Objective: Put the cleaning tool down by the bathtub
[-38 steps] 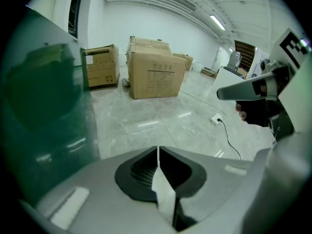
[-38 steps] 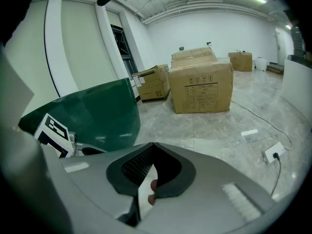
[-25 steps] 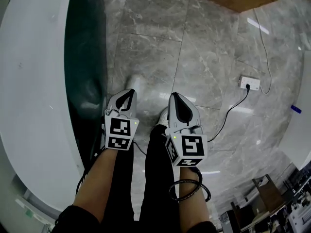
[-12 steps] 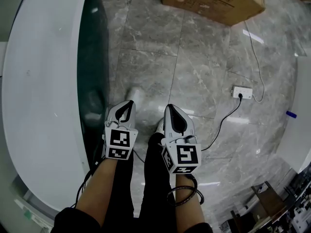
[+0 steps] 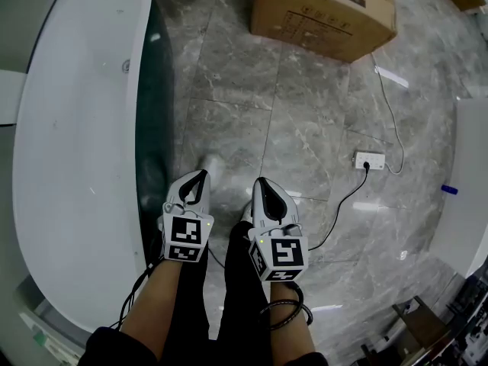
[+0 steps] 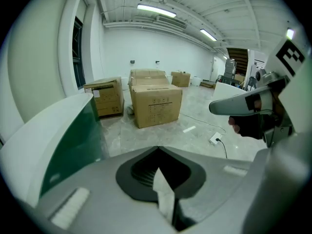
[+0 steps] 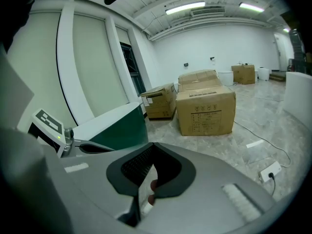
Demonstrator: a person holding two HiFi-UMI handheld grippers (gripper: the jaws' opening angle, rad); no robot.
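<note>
bathtub left — box, power strip ahead

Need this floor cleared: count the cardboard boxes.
3: large cardboard box mid-floor, smaller box left of it, distant box far back. Others may hide behind them.

The floor under me is glossy grey marbled tile, streaked with reflected light. A long white bathtub with a dark green outer side lies along my left. Ahead of me stands a big cardboard box. More boxes sit beyond it, towards the plain white far wall. A white power strip lies on the tiles to my right, with a black cable plugged into it and a white cord trailing towards the big box. Strip lights run along the white ceiling. A dark-framed window is set in the left wall.
</note>
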